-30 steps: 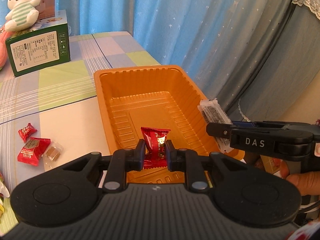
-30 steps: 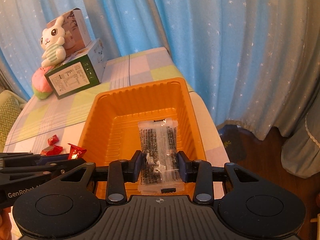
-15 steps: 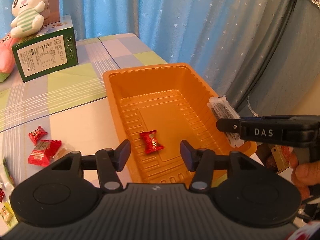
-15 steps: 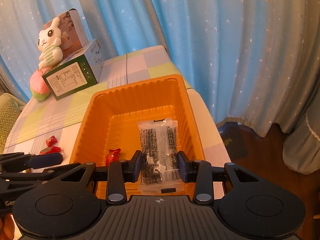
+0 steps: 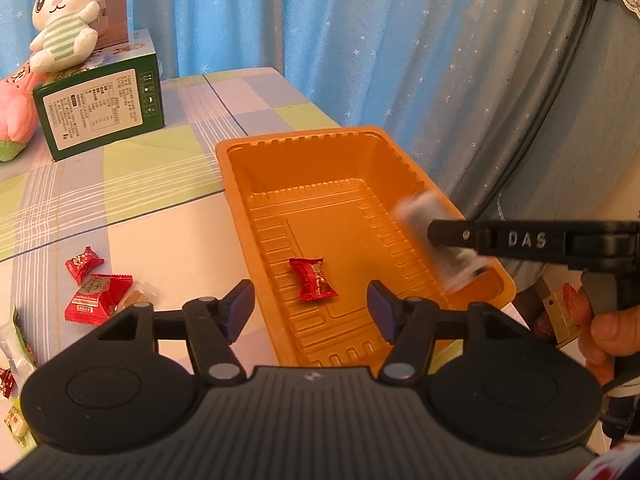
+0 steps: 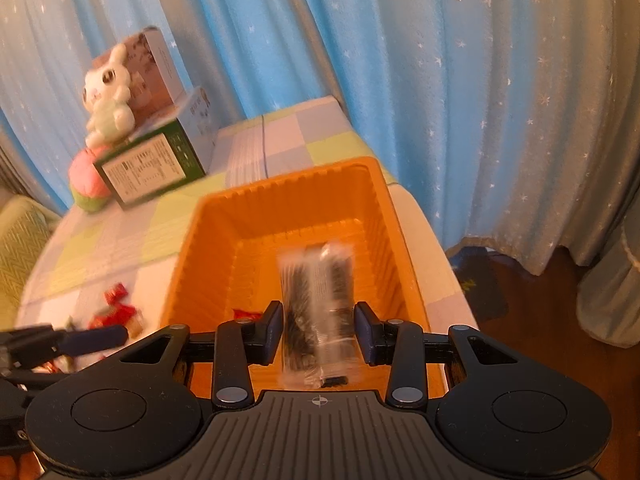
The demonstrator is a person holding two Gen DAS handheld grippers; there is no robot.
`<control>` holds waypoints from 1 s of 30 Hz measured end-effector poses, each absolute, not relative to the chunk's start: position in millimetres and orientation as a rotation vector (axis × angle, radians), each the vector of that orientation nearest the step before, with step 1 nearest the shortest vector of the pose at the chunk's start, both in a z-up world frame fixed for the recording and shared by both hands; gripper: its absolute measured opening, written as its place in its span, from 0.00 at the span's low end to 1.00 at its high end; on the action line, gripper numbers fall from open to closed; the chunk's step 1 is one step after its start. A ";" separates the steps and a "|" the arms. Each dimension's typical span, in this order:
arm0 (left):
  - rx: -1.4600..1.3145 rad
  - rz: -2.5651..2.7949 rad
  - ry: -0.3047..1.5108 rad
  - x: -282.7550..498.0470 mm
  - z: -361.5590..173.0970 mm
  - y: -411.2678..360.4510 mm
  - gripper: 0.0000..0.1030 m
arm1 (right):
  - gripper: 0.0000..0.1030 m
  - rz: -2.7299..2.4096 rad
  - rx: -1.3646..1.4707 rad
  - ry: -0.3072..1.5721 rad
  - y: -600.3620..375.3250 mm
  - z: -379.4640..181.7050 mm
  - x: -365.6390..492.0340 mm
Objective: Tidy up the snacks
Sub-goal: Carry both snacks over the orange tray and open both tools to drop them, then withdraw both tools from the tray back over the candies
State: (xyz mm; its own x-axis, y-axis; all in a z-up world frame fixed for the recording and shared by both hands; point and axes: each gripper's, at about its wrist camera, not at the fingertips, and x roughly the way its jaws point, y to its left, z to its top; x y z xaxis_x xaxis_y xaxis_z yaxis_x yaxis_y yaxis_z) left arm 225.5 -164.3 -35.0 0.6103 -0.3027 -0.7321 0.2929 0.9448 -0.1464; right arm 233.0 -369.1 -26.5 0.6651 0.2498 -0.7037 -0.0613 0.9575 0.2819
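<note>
Red candy (image 5: 313, 279) lies in orange tray (image 5: 240, 184), 12 o'clock of left gripper (image 5: 311, 310), jaws opening, nothing between. Right gripper (image 6: 318, 329) clamps clear packet (image 6: 316, 300) w/ dark contents.

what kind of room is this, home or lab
Most likely a home room: star-print blue curtains, a plush bunny sitting on a green box, and a table in a pastel checked cloth.
</note>
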 end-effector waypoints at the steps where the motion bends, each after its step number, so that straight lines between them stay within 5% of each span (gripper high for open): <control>1: -0.013 -0.341 0.848 225.3 -34.9 -163.1 0.64 | 0.43 0.182 0.251 0.820 -369.8 -25.9 233.4; 3: -0.016 -0.336 0.848 223.6 -34.7 -161.1 0.67 | 0.61 0.173 0.258 0.807 -370.8 -23.0 233.0; 4: -0.019 -0.335 0.849 222.4 -34.3 -160.0 0.68 | 0.61 0.169 0.263 0.796 -371.4 -21.4 231.6; 30: -0.092 -0.258 0.847 122.1 5.0 -106.6 0.79 | 0.61 0.120 0.185 0.791 -328.8 27.6 118.5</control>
State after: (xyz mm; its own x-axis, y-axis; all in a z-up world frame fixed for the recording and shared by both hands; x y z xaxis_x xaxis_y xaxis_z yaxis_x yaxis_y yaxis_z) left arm 122.1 -106.6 5.0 0.6330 -0.2620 -0.7285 0.1894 0.9648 -0.1824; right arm 118.5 -328.8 27.6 0.6973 0.1759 -0.6949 -0.0375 0.9771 0.2096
